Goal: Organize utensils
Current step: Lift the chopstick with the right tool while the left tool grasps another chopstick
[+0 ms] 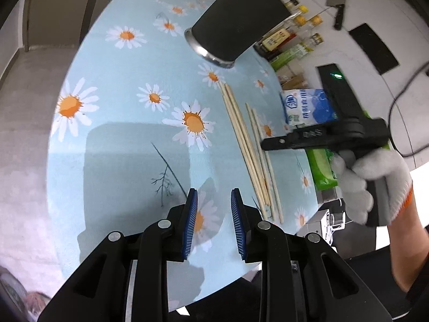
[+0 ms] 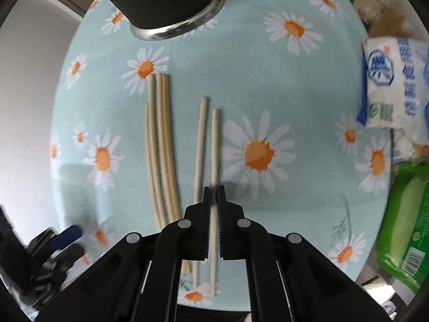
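Right tool (image 2: 214, 187): jaws closed on a single chopstick (image 2: 214, 145), which runs lengthwise between the blue pads and extends well ahead of the tips and back beneath the tool body. The stick is pale, unfinished wood, slender and round, slightly tapered. It lies flat on the table (image 2: 268, 86), which is covered in a light blue cloth printed with white and orange daisies.

Just left of the tool tips lies a second loose chopstick (image 2: 199, 145), nearly parallel to the gripped one. Further left sits a bundle of four chopsticks (image 2: 161, 145), touching one another, same pale wood, ends uneven.

Ahead of the tool and to its left stands a black holder with a metal rim (image 2: 171, 2).

Left tool (image 1: 214, 201): jaws partly apart, nothing between the pads, poised above bare cloth with the chopsticks to its right.

A white-gloved hand (image 1: 372, 182) grips the right tool's handle.
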Action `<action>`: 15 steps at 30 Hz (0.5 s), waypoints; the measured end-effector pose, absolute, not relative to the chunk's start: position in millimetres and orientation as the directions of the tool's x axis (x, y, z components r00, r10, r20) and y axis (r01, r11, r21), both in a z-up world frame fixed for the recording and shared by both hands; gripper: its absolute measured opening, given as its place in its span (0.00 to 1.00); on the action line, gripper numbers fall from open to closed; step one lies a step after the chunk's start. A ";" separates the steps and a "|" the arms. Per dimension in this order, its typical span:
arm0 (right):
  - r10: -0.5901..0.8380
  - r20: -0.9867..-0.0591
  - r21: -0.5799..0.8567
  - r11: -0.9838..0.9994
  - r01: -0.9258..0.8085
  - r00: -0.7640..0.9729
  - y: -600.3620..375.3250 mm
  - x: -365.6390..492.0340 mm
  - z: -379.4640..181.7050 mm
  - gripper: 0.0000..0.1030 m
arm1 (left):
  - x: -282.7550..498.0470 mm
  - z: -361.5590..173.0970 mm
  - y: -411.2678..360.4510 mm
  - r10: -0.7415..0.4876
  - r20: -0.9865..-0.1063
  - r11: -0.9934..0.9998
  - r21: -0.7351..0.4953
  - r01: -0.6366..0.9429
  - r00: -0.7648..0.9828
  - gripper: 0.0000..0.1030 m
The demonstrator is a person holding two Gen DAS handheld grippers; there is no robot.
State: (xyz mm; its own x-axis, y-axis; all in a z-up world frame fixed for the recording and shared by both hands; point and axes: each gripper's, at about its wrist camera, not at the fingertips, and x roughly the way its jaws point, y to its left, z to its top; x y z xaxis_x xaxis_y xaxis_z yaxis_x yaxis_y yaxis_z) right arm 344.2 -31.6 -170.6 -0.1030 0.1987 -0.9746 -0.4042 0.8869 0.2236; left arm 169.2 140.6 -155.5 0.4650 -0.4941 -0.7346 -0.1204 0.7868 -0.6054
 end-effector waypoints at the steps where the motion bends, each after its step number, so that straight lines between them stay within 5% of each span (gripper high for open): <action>1: 0.223 -0.970 0.241 0.879 -0.411 -0.093 -37.5 344.8 -165.2 0.05 | 175.1 -154.4 137.8 -0.488 -0.745 0.795 -0.595 -0.122 0.455 0.24; 15: 0.536 -0.836 0.515 0.694 -0.503 -0.115 -120.9 349.6 -95.0 0.05 | 239.3 -150.2 88.4 -0.394 -0.835 0.813 -0.511 -0.279 0.383 0.24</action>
State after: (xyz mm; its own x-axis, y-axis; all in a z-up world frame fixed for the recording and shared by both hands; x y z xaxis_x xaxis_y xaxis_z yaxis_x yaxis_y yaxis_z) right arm 349.6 -120.9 -95.0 -0.1154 0.5364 -0.8361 -0.5032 0.6941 0.5148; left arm 239.3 88.4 -150.2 0.3829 -0.3943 -0.8354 -0.2786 0.8130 -0.5114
